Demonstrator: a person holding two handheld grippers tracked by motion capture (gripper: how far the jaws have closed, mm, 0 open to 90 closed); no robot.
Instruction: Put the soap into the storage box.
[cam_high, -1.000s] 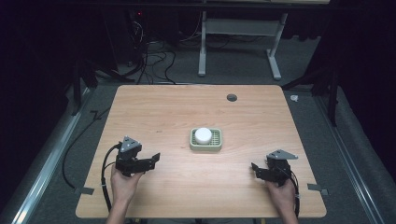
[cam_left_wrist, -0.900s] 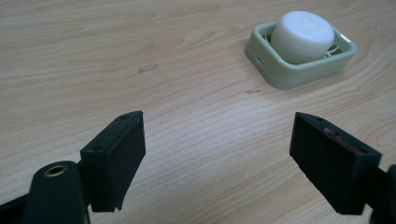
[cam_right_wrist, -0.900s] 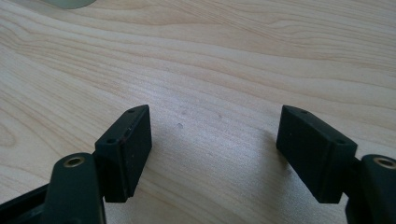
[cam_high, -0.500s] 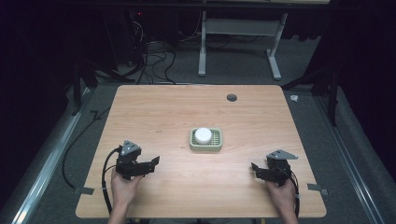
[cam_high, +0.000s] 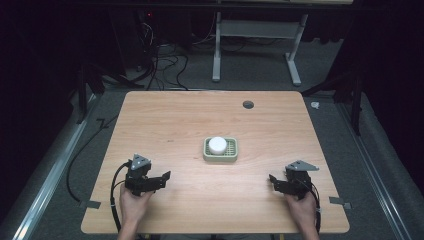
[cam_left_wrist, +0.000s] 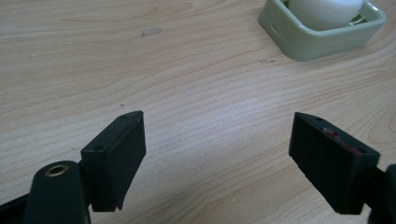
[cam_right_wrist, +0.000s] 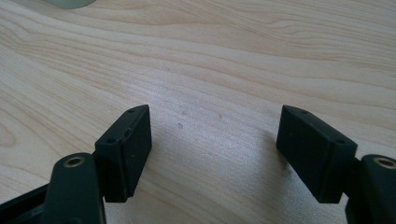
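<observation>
Dark floor and cables are lying around a wooden table (cam_high: 165, 125) in the high view. On the middle of the table a green tray (cam_high: 220, 156) is sitting, and a white round thing (cam_high: 217, 144) is resting in it. Near the left corner the left gripper (cam_high: 166, 176) is pointing right, toward the middle. Near the right corner the right gripper (cam_high: 272, 179) is pointing left. Both are well apart from the tray.

Looking along the left gripper (cam_left_wrist: 217, 140), its jaws are standing wide apart over bare wood, and the tray (cam_left_wrist: 317, 44) is sitting far off to the right.

Looking along the right gripper (cam_right_wrist: 212, 135), its jaws are standing wide apart too, holding nothing.
</observation>
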